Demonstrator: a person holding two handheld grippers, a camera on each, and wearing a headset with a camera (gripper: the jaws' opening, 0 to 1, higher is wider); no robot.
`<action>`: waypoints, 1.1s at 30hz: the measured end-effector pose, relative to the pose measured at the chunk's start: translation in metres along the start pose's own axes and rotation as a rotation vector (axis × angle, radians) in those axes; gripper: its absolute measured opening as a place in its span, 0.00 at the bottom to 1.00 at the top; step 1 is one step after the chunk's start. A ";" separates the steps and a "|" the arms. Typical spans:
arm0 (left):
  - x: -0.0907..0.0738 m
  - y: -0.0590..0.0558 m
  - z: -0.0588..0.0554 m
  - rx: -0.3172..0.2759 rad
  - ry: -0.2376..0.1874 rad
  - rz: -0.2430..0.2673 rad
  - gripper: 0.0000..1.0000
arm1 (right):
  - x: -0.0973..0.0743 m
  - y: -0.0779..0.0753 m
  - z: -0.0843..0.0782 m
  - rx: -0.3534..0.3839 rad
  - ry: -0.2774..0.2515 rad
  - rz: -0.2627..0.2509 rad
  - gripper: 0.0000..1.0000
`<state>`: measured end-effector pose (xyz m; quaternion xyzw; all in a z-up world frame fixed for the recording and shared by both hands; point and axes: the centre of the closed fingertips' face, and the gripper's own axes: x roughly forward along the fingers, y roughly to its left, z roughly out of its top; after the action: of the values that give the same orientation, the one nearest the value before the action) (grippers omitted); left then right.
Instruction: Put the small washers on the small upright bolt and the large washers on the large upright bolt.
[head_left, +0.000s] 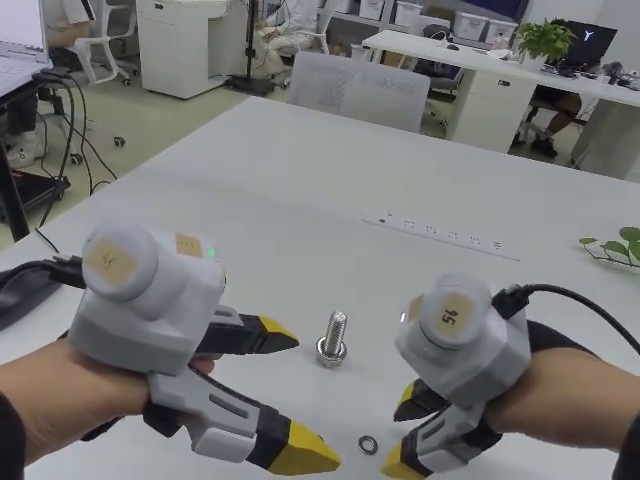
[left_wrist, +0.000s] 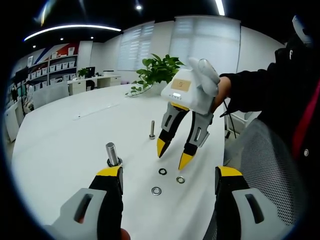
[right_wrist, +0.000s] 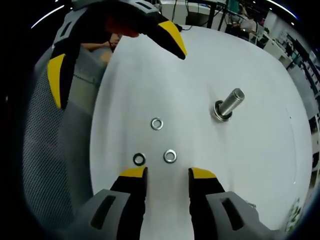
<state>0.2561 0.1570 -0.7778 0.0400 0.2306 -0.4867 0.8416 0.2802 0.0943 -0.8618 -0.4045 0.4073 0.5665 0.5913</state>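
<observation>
A large upright bolt (head_left: 333, 337) (left_wrist: 112, 154) (right_wrist: 229, 104) stands on the white table with a ring at its base. Farther off is a small upright bolt (left_wrist: 152, 129). Three loose washers lie near the table's front edge: two silver washers (right_wrist: 157, 123) (right_wrist: 170, 156) and a darker washer (right_wrist: 139, 159); one washer (head_left: 368, 444) lies between the grippers. My left gripper (head_left: 315, 400) (left_wrist: 170, 172) (right_wrist: 115, 60) is wide open and empty, left of the washers. My right gripper (head_left: 395, 435) (right_wrist: 169, 173) (left_wrist: 172, 150) is open and empty, its tips just short of two washers.
The white table (head_left: 300, 200) runs far back, with a built-in socket strip (head_left: 440, 232) and plant leaves (head_left: 615, 248) at the right. A grey chair (head_left: 355, 90) stands behind it. The table's front edge is close to the washers.
</observation>
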 end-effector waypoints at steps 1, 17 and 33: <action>0.000 0.000 0.000 0.000 0.000 0.000 0.75 | 0.001 0.000 0.000 -0.003 0.004 0.001 0.34; -0.002 0.000 -0.001 0.001 -0.002 0.002 0.74 | 0.016 0.001 0.009 -0.044 0.034 0.021 0.27; -0.001 0.001 0.000 -0.001 -0.002 0.002 0.74 | 0.021 -0.002 0.006 -0.056 0.057 0.023 0.23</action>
<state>0.2566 0.1585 -0.7775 0.0394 0.2301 -0.4857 0.8424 0.2824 0.1075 -0.8793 -0.4323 0.4126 0.5728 0.5611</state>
